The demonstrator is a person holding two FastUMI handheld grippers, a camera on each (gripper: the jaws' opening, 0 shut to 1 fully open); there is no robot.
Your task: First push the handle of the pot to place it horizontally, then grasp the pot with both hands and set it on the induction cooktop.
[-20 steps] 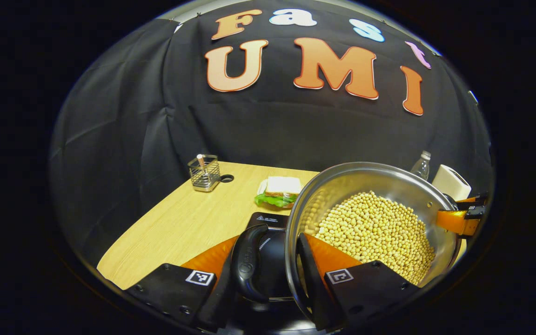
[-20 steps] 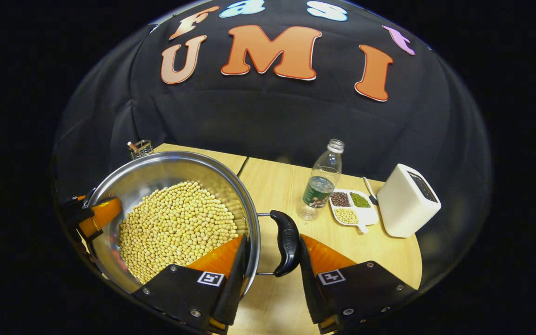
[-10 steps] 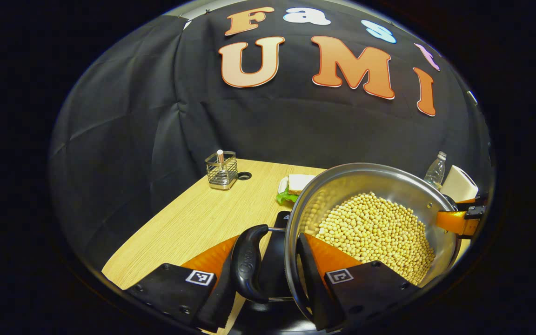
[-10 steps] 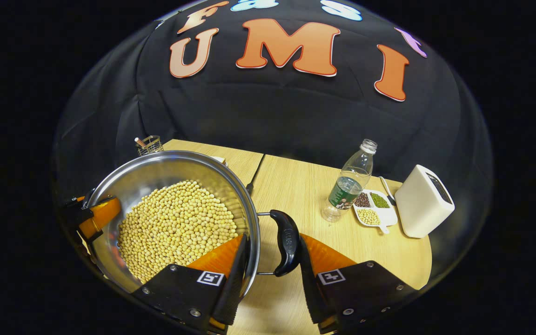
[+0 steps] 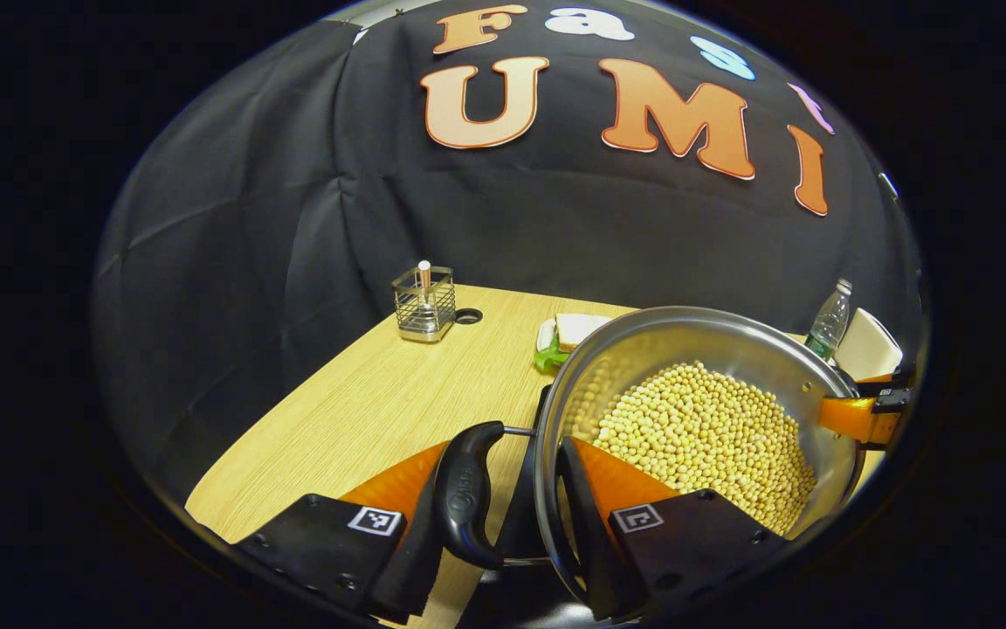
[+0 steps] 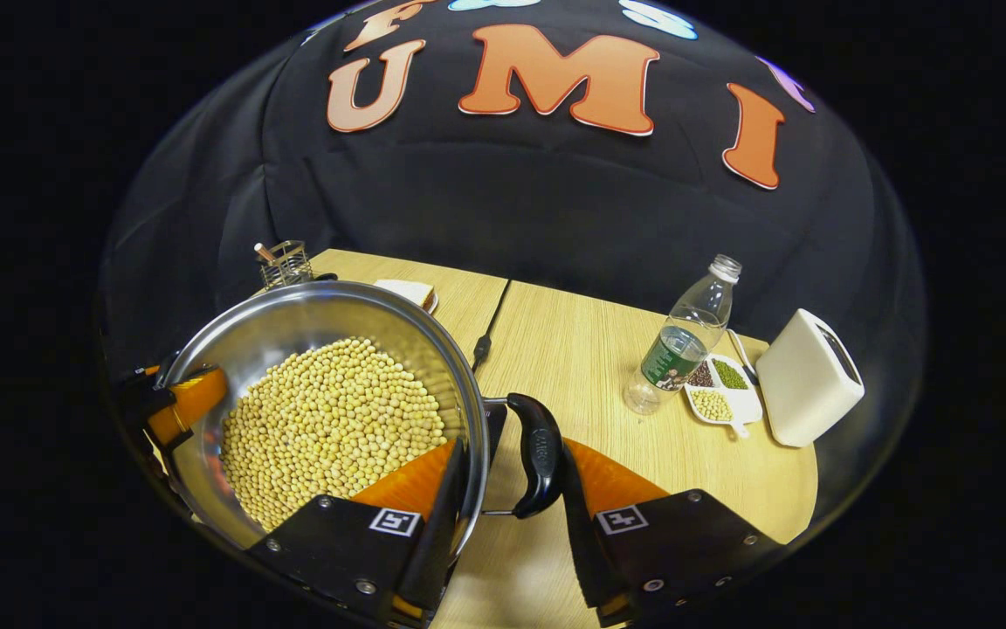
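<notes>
Table items have slid farther off. Left gripper [image 5: 503, 507] and right gripper [image 6: 507, 498] each clamp a pot [image 5: 695, 419] handle — pot aloft above the dark cooktop [image 5: 525, 515]. Keep level, lower together.

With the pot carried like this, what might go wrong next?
1. The pot is heaped with soybeans; any tilt between the left gripper and right gripper could spill them.
2. Each gripper clamps only rim and a side handle, so the load may slip.
3. The bottle stands close by and could be knocked.
</notes>
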